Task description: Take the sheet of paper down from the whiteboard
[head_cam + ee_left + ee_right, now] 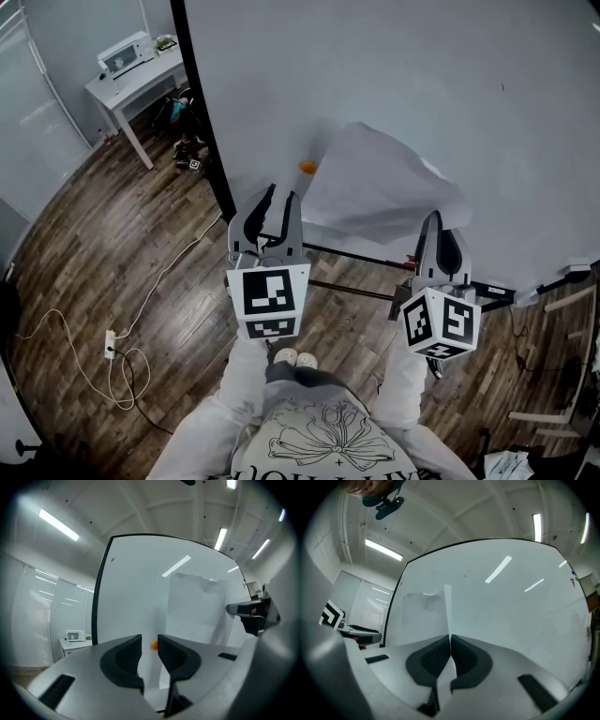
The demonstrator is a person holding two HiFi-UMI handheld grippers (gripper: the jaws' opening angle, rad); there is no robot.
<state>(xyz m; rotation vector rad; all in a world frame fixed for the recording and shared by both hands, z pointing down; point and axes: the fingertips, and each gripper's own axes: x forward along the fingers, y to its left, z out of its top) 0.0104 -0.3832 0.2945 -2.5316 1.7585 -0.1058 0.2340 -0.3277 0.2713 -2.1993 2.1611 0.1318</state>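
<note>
Right claw (pixel 450 639) clamped shut on the lower right edge of the sheet of paper (pixel 380 183), sheet bulging off the whiteboard (pixel 422 75), left claw (pixel 150 643) open, gripping nothing, orange magnet (pixel 307 167) just beside the sheet's left edge.

whiteboard (pixel 422 75) blocks ahead; open room lies left, toward the desk (pixel 155 73).

Lower corner of the white paper sheet (pixel 384 183) hidden behind the right gripper (pixel 433 220), small round orange magnet (pixel 154 644) partly covered by the left gripper (pixel 149 641), large whiteboard (pixel 422 75) cut off beyond both grippers, small white appliance (pixel 125 52) far left of the left gripper too small to identify.
</note>
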